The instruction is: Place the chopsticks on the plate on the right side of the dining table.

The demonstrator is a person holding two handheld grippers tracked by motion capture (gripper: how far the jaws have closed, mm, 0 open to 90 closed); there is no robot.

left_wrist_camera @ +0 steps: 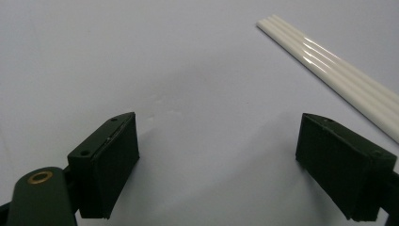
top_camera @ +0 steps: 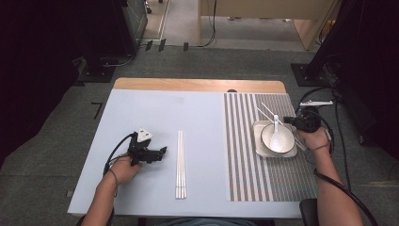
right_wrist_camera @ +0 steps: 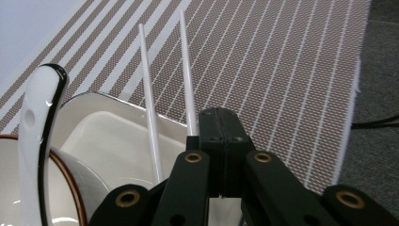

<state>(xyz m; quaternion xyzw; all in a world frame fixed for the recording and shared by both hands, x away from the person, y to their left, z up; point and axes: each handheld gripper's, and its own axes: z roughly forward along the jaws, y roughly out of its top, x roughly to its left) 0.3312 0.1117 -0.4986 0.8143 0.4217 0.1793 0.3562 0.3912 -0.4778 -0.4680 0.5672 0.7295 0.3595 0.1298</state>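
My left gripper [top_camera: 162, 151] [left_wrist_camera: 221, 160] rests low over the pale blue table [top_camera: 141, 113], jaws wide open with nothing between them. A bundle of white chopsticks [top_camera: 180, 165] [left_wrist_camera: 339, 70] lies just to its right. My right gripper [top_camera: 286, 121] [right_wrist_camera: 221, 127] is shut at the right edge of a square white plate [top_camera: 258, 143] [right_wrist_camera: 113, 122]. On the plate sits a bowl [top_camera: 280, 141] [right_wrist_camera: 70, 183] with a white spoon [top_camera: 276, 123] [right_wrist_camera: 35, 132] in it. Two thin white chopsticks [top_camera: 263, 113] [right_wrist_camera: 148, 84] lean over the plate's far corner. One of them runs under the left jaw; a grip on it cannot be made out.
The plate sits on a striped placemat [top_camera: 244, 165] [right_wrist_camera: 282, 61] covering the table's right part. A wooden strip [top_camera: 197, 84] edges the far side. Grey carpet [top_camera: 197, 61] and cables surround the table, with dark equipment at the far left and right.
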